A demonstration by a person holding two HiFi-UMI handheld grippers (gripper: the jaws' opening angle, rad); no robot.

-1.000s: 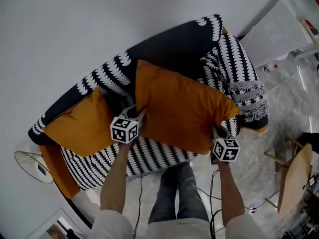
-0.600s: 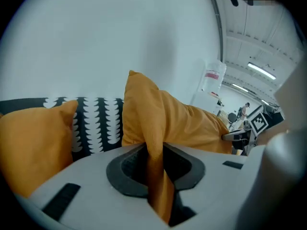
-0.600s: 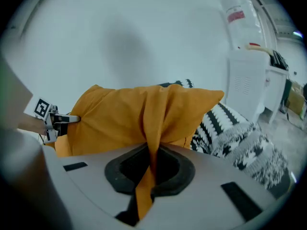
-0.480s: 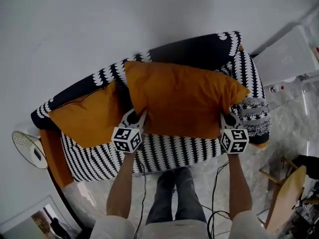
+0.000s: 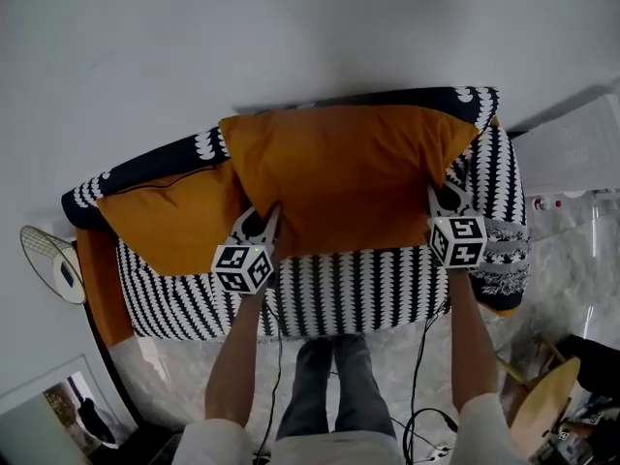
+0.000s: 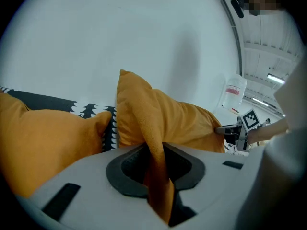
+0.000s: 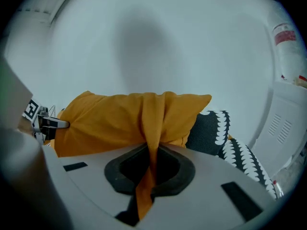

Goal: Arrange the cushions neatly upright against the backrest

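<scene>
Orange cushion lengthwise along backrest

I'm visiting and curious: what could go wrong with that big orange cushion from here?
The left hand-held gripper and right hand-held gripper each pinch only a thin fold of the big cushion; it might slip free. Its left corner sits close to the second cushion and could knock it over.
</scene>
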